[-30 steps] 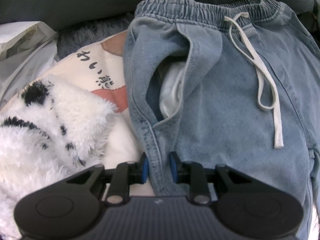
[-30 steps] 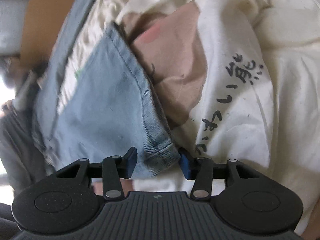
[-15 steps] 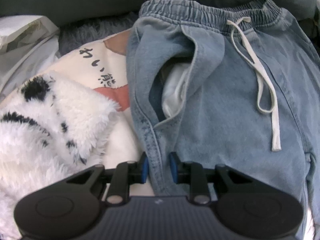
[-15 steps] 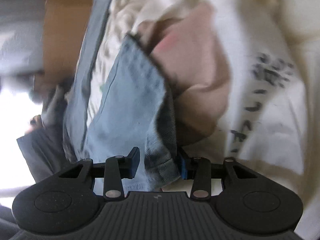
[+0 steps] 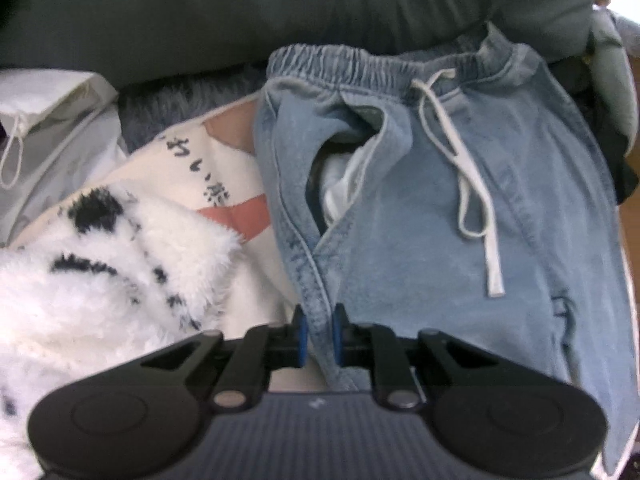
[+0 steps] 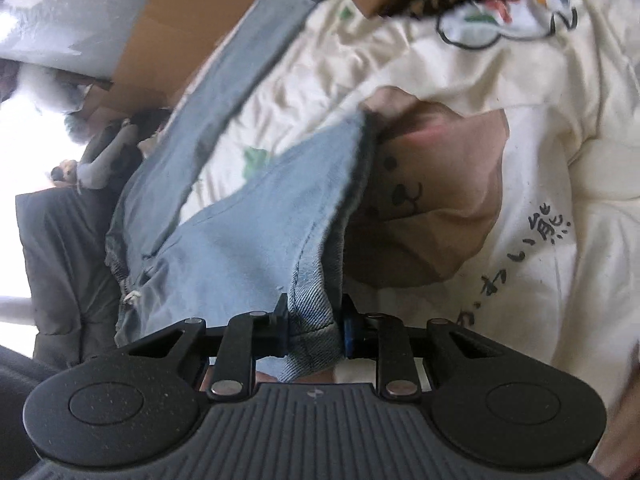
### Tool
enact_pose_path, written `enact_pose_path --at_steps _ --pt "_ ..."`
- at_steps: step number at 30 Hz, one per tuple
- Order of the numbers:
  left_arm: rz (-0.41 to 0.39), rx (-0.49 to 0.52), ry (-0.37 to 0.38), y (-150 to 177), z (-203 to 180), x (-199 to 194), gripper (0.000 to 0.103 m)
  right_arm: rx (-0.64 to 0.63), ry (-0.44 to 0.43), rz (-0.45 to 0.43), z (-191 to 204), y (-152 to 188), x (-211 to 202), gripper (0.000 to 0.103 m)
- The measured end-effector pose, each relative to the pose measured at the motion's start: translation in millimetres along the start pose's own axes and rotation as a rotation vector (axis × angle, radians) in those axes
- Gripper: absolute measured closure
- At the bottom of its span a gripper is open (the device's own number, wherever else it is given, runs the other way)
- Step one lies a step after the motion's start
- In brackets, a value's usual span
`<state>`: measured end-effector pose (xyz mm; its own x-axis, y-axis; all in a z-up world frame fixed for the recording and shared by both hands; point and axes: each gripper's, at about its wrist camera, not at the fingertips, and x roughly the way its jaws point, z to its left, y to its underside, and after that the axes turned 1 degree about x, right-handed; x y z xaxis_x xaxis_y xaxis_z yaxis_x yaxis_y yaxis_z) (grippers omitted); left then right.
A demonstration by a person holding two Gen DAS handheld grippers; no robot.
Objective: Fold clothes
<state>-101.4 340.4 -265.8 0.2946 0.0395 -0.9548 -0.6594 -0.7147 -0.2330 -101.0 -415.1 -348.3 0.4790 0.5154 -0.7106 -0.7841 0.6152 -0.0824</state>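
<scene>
Both grippers grip one pair of light-blue denim drawstring trousers (image 5: pixel 420 232). We see the left gripper (image 5: pixel 318 334) with its fingers pinching the stitched side seam below the gaping pocket, and the right gripper (image 6: pixel 312 330) with its fingers pinching a bunched leg hem (image 6: pixel 310 332). The trousers lie waistband-up on a cream printed sheet (image 6: pixel 540 184), with one leg lifted and trailing. We judge the fold to be in progress: no finished, flat packet shows. The denim is soft and faded, with an elastic gathered waistband (image 5: pixel 340 66), a white cotton drawcord (image 5: pixel 468 184) and a fluffy black-spotted white fleece (image 5: pixel 100 272) beside it.
</scene>
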Motion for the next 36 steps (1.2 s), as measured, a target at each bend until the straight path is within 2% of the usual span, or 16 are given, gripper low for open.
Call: enact_pose_path --at_steps 2,6,11,14,15,17,18,19,21,25,30,36 --pt "0.004 0.005 0.005 -8.5 -32.4 -3.5 0.091 -0.002 0.01 0.001 3.6 4.7 -10.5 0.08" --pt "0.013 0.029 -0.009 -23.3 -48.3 -3.0 0.091 0.015 0.041 0.012 -4.2 22.6 -27.2 0.08" --pt "0.047 0.069 -0.067 -13.2 -46.0 30.0 0.09 0.057 0.091 0.032 -26.2 45.1 -19.0 0.08" --pt "0.053 0.042 -0.073 -9.3 -43.9 41.7 0.088 0.108 0.144 0.027 -43.5 55.6 -4.5 0.079" --pt "0.054 0.029 -0.072 -9.5 -42.8 42.4 0.084 0.126 0.172 0.021 -48.0 57.5 -0.9 0.079" --pt "0.055 0.004 -0.07 -9.7 -40.7 43.7 0.082 0.12 0.233 0.039 -49.7 57.6 6.4 0.074" --pt "0.042 0.009 -0.071 -12.7 -39.6 39.7 0.076 0.112 0.257 0.044 -48.5 56.4 7.0 0.072" --pt "0.029 0.014 -0.073 -15.7 -38.4 35.6 0.071 0.1 0.248 0.04 -47.0 54.7 5.7 0.067" --pt "0.002 0.024 -0.076 -21.8 -36.1 27.3 0.055 0.077 0.231 0.011 -43.6 48.5 0.5 0.054" --pt "-0.049 0.05 -0.078 -36.5 -30.6 12.0 0.054 0.045 0.25 -0.023 -40.3 31.6 -1.7 0.054" --pt "-0.111 0.111 -0.075 -64.1 -31.3 0.9 0.055 0.017 0.318 -0.051 -35.7 16.2 2.7 0.054" --pt "-0.171 0.194 -0.041 -93.7 -63.2 -3.9 0.057 -0.017 0.356 -0.069 -29.2 2.5 5.9 0.054"
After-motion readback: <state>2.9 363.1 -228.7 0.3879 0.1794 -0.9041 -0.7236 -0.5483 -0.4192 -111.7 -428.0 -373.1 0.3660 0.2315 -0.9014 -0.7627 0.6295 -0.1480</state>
